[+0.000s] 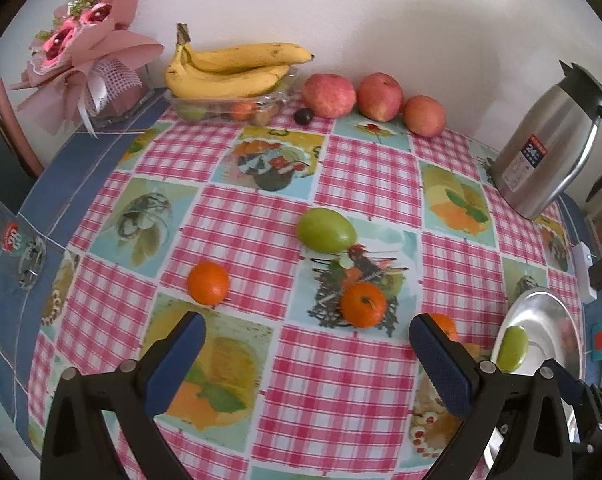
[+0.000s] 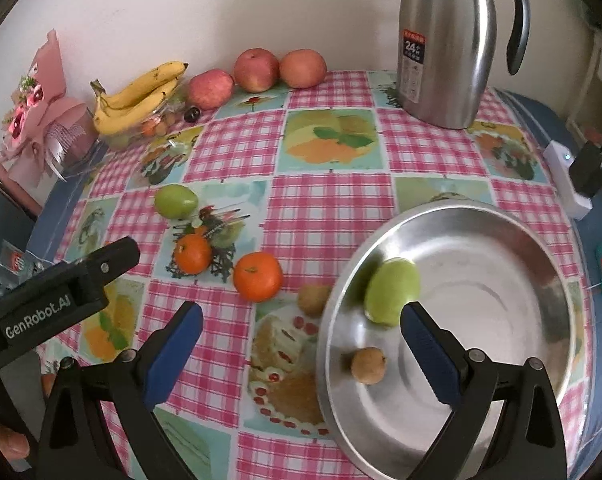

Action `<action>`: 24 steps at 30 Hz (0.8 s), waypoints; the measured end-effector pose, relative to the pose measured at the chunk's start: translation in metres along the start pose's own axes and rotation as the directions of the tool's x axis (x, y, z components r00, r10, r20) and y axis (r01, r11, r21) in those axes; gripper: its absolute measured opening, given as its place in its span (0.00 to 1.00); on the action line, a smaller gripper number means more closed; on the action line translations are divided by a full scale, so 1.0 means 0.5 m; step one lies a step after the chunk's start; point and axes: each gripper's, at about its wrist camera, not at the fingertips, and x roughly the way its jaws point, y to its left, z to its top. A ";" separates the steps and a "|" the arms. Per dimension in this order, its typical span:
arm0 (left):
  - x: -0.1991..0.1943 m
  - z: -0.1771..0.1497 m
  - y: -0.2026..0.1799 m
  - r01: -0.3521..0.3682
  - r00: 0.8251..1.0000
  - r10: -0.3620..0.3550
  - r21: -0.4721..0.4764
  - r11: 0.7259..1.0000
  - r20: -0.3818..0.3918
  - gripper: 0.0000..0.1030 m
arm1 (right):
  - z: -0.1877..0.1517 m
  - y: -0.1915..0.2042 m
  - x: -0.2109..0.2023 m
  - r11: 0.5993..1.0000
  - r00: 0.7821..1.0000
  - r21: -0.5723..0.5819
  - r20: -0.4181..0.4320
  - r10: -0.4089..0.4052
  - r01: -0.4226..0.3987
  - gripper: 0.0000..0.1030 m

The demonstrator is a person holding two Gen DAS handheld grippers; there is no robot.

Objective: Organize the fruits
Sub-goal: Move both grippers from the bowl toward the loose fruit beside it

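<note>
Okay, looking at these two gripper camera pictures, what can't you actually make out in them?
- Third orange, left wrist view: mostly hidden behind the left gripper's finger.
- Clear container contents, left wrist view: covered by the bananas and too small to identify.
- Kettle label, right wrist view: small print unreadable.
- Steel plate, right wrist view: near rim hidden by the right gripper.
</note>
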 end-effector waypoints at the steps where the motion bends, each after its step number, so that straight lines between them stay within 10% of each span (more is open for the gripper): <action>1: 0.001 0.001 0.004 -0.004 1.000 0.004 -0.001 1.000 0.000 1.00 | 0.002 -0.002 0.003 1.000 1.000 0.011 0.000 0.012 -0.012 0.96; 13: 0.020 0.004 0.034 0.047 0.999 -0.048 -0.063 0.997 -0.021 1.00 | 0.018 -0.010 0.033 1.000 1.000 0.024 -0.008 -0.013 0.013 0.94; 24: 0.036 0.002 0.024 0.106 0.992 -0.110 -0.059 0.993 -0.061 1.00 | 0.020 0.026 0.066 0.994 0.995 -0.079 -0.070 -0.078 0.072 0.54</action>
